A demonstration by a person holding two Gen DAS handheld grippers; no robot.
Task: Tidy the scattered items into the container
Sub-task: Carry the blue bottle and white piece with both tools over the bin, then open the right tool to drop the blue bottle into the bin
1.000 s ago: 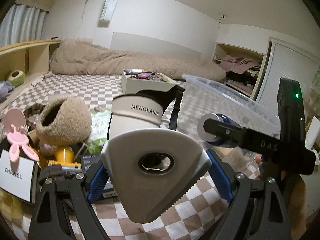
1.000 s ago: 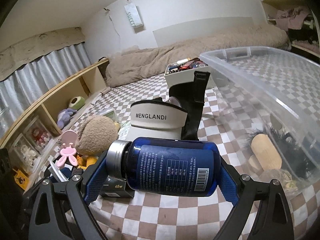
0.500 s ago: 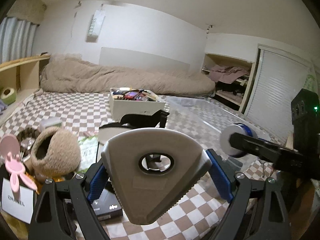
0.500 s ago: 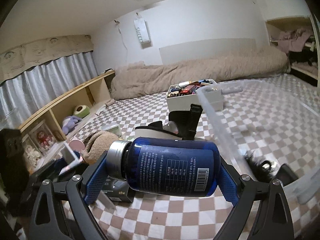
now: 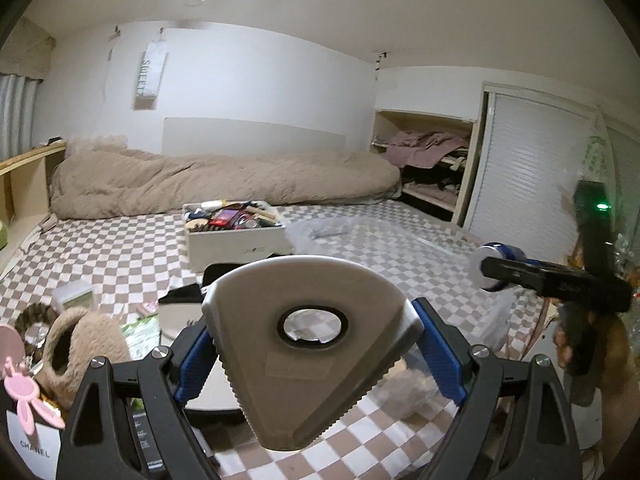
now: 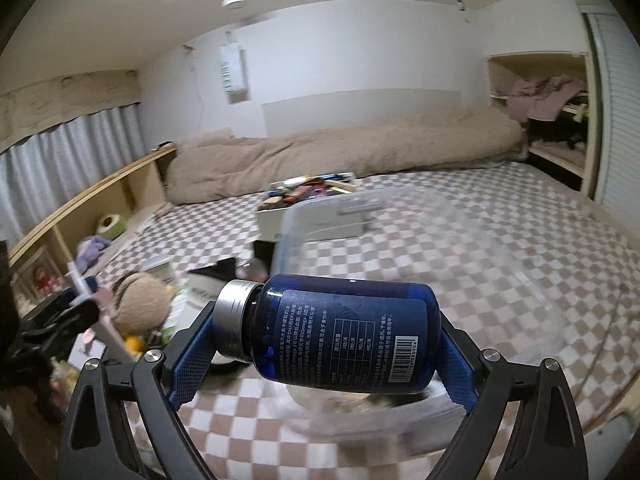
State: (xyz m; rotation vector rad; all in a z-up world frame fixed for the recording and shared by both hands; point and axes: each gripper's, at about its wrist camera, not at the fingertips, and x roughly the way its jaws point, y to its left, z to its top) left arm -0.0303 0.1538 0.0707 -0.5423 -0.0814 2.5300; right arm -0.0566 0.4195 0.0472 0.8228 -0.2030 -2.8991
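My left gripper is shut on a grey, rounded-triangle case with a round hole in its middle, held above the checkered bed. My right gripper is shut on a dark blue bottle with a silver cap, lying sideways between the pads. It also shows in the left wrist view, raised at the right. The clear plastic container lies blurred ahead of the bottle, low and to the right; it also shows in the left wrist view.
Scattered items lie at the left: a furry brown slipper, a pink bunny mirror, a white Chanel box, a white visor. A white box of cosmetics stands behind. A rolled beige duvet lies along the wall.
Both grippers have risen and tilted up, so the bed and clutter sit lower in view. The right gripper has carried the bottle toward the clear container.
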